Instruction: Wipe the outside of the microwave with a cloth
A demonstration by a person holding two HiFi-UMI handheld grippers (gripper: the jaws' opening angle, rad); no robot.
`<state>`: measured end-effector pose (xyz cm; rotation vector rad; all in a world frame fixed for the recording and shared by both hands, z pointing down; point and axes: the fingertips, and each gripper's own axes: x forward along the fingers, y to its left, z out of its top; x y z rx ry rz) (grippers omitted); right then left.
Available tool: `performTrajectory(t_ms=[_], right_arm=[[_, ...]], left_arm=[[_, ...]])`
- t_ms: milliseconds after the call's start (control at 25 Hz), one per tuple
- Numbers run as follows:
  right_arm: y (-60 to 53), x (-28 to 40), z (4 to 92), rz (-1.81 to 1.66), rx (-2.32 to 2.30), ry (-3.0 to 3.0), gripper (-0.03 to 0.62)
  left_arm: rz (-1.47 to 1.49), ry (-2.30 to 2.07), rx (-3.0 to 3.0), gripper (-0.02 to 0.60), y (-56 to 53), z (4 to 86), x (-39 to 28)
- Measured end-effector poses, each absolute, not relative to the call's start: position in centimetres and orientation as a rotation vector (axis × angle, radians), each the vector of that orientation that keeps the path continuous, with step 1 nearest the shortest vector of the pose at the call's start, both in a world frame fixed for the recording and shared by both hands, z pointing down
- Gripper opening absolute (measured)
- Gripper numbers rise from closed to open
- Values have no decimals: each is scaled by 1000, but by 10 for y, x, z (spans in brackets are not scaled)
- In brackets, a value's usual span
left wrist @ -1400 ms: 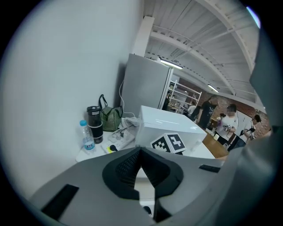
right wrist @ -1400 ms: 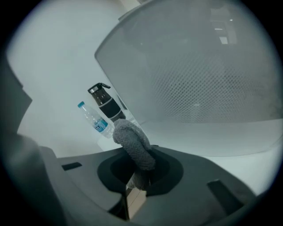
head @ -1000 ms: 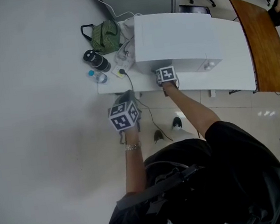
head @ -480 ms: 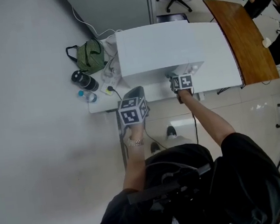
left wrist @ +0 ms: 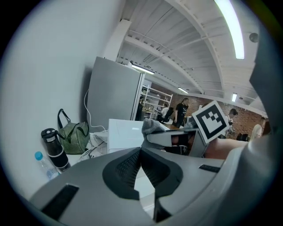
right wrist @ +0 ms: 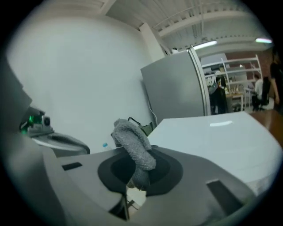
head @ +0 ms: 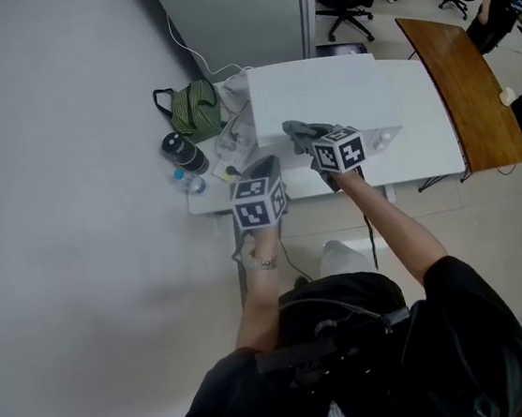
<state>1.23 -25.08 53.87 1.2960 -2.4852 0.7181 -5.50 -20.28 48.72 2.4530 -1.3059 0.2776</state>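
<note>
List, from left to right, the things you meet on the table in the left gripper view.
small water bottle → black flask → green striped bag → white microwave. The grey cloth overlaps the microwave's right side, so it is left out.

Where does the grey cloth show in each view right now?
Head view: cloth at centre, at the microwave's front edge.
Left gripper view: cloth at centre, just above the jaws.
Right gripper view: cloth lower centre, pinched between the jaws.
Shared landmark: the white microwave.
</note>
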Motion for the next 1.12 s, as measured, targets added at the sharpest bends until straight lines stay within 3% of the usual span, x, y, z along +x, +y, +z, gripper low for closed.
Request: performTrajectory(t_ms=[160, 440, 560, 800, 1120], right_arm=[[-273, -39, 536, 989, 1228, -2546, 37], [-326, -64, 559, 433, 1155, -2358, 37], [-321, -53, 570, 365, 1077, -2251, 37], [-302, 52, 596, 467, 1233, -2115, 38], [-271, 278, 599, 538, 1605, -1815, 40]], left_arm=[[264, -1363, 2401, 3, -214, 489, -79], [267, -1510, 2297, 3, -252, 489, -95], [270, -1546, 2290, 3, -264, 482, -85], [301, -1546, 2303, 3, -286, 484, -64], [315, -1344, 2439, 3, -301, 478, -1]])
